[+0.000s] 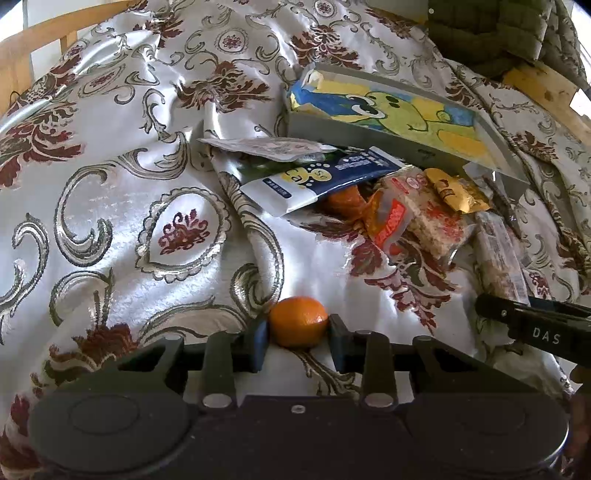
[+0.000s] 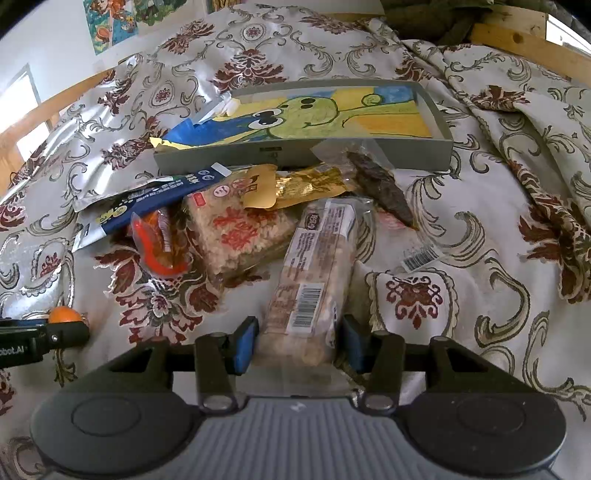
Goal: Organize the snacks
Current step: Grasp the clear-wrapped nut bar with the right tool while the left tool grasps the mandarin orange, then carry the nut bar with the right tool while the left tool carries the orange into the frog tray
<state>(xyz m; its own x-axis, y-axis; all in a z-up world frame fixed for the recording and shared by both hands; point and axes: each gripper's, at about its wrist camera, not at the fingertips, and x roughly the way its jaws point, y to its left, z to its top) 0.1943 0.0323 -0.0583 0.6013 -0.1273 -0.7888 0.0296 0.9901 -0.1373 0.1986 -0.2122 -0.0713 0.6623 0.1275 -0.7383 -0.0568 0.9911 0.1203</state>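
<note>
My left gripper [image 1: 298,332] is shut on a small orange [image 1: 298,322], both pads touching its sides, just above the floral cloth. My right gripper [image 2: 300,341] has its pads on either side of a long wrapped peanut bar [image 2: 314,273], touching its near end. A shallow grey box [image 2: 436,107] with a cartoon frog drawing inside lies behind the snack pile. The pile holds a rice cake pack [image 2: 240,229], a gold packet [image 2: 295,186], a dark dried snack [image 2: 384,188], a blue-white packet [image 2: 147,201] and an orange-red packet [image 2: 159,243].
The patterned satin cloth [image 1: 110,184] covers the surface and is creased around the pile. A wooden frame [image 2: 524,40] runs along the far right edge. A green quilted item [image 1: 491,29] lies at the back. The right gripper's finger shows in the left wrist view [image 1: 532,321].
</note>
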